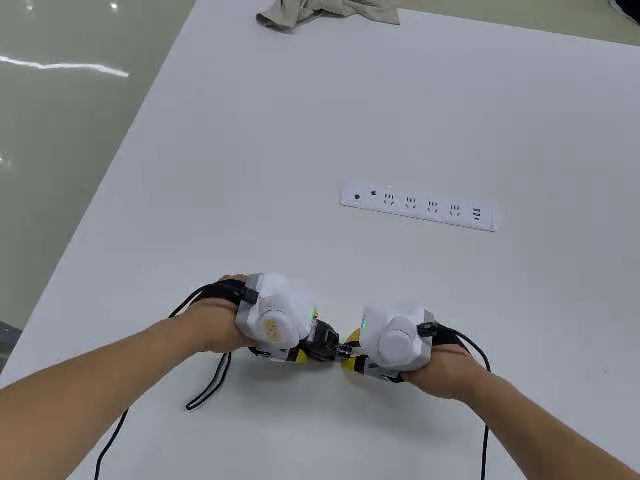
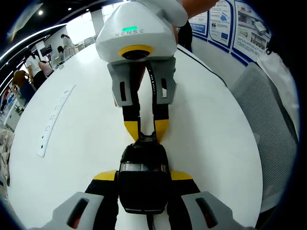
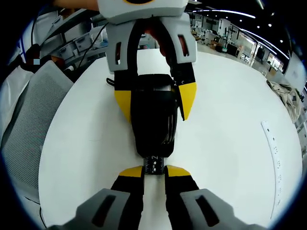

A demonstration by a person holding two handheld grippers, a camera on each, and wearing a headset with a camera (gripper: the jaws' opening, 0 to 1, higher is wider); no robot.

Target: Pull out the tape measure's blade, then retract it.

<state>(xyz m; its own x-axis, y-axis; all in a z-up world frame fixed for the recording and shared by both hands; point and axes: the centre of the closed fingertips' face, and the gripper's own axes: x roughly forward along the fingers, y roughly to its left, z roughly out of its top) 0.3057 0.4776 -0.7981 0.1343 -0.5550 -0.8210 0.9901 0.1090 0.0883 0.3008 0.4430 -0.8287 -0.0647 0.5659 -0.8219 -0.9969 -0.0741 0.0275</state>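
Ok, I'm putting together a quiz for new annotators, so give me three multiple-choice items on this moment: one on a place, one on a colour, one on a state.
1. Where does the power strip lie on the table?
A. Beyond the left gripper and right gripper, apart from them
B. Between the two grippers
C. Hanging off the table's edge

2. What colour is the tape measure case?
A. Red
B. White
C. Black

3. What state is the right gripper in?
A. Open above the table
B. Shut on the blade tip
C. Shut on the power strip

Answers:
1 A, the head view shows it farther up the table.
2 C, both gripper views show a black case.
3 B, its yellow tips pinch the blade tip while the left gripper clamps the case.
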